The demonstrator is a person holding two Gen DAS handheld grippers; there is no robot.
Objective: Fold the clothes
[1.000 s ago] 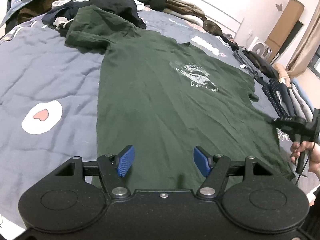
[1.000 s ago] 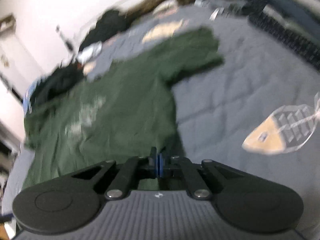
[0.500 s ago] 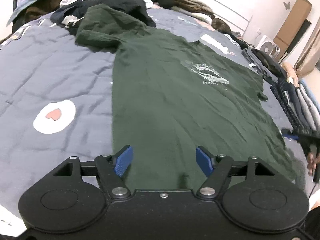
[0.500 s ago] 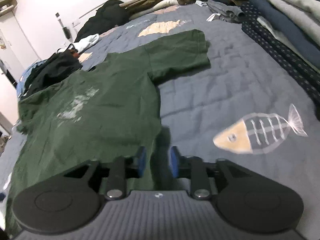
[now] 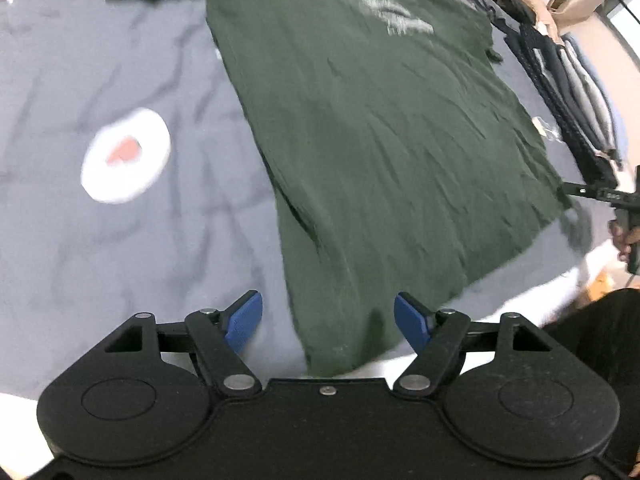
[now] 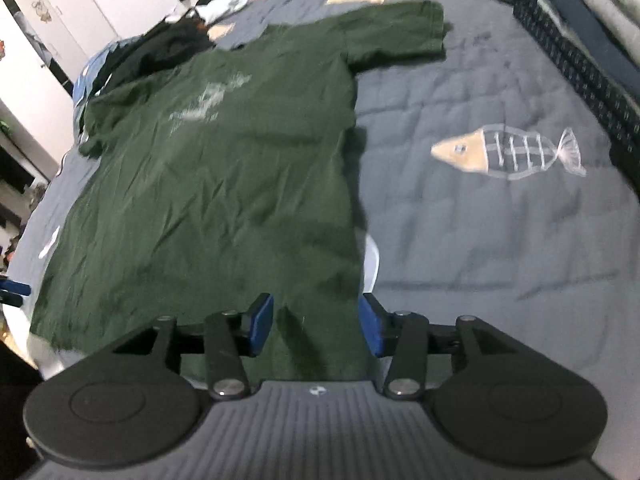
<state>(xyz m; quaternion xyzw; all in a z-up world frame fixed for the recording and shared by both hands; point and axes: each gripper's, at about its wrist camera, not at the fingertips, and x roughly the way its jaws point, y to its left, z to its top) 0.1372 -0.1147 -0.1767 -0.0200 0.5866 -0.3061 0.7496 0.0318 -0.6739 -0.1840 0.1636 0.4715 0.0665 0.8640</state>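
**A:** Shirt first. Where is it, and how will it handle?

**B:** The dark green T-shirt point(image 5: 380, 152) lies spread flat, print side up, on the grey bedspread point(image 5: 120, 260), with its hem at the near edge of the bed, towards me. I judge it light, thin and limp: it will sag and crease wherever it is not supported, and it should slide easily over the quilt. I'd take it by the two hem corners, or by the side seams just above them, pinching both layers.

**A:** And your tongs?

**B:** My left gripper point(image 5: 328, 322) hangs over the near left hem corner, jaws wide apart. The corner shows between the blue pads point(image 5: 244, 322), but neither pad presses on it, so nothing is held. On my right gripper point(image 6: 316, 324) the jaws are opening, about half apart; the shirt's right edge shows between them, and again no pad presses on it. Whether they brush the cloth I cannot tell.

**A:** What lies around it?

**B:** Folded clothes point(image 6: 580, 40) are stacked along the right side of the bed. A dark heap of clothes point(image 6: 168, 48) sits beyond the left sleeve, and a fish print point(image 6: 508, 152) marks the quilt well to the right.
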